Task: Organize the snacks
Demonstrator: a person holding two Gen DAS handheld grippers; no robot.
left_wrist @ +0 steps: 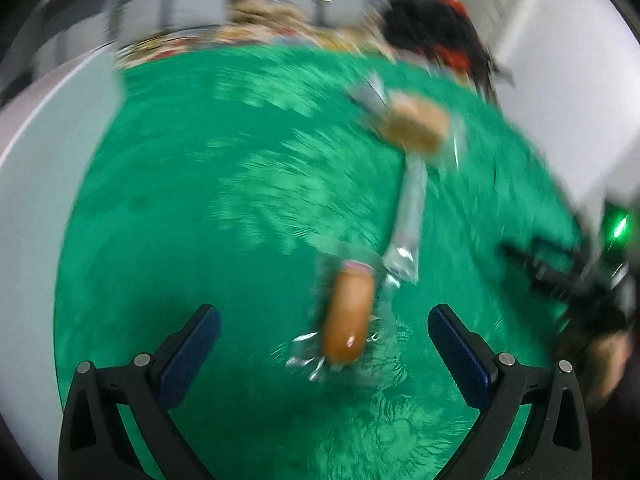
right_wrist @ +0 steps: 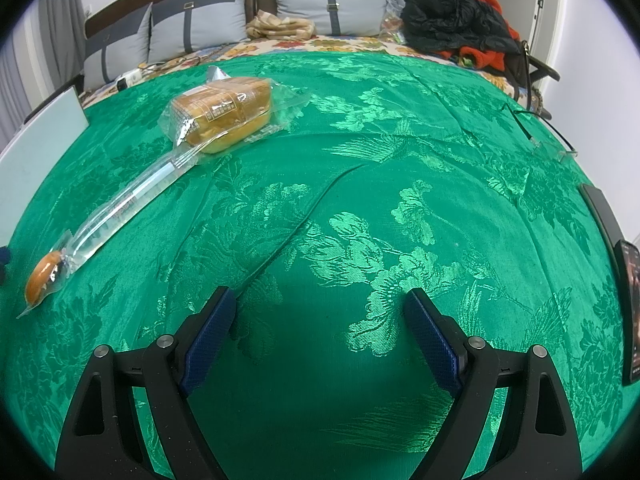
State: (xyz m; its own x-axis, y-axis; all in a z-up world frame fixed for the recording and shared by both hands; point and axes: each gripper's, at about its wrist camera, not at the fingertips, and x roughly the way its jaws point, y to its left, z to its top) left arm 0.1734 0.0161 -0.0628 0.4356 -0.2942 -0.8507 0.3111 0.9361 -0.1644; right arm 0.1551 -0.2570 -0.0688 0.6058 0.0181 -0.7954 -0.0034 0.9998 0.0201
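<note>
Snacks in glossy clear wrap lie on green brocade cloth; both grippers gape wide.

The left wrist view is heavily motion-blurred. The left gripper shows its black arms and blue-padded fingers spread wide apart, with nothing between them, above a green brocade bedspread. Just ahead of the fingertips lies an orange-brown sausage in clear plastic wrap. Beyond it, a long clear plastic packet runs up to a wrapped golden-brown bread loaf. At the right edge, a black device with a green light appears. Dark and red clothing sits at the far end.
</note>
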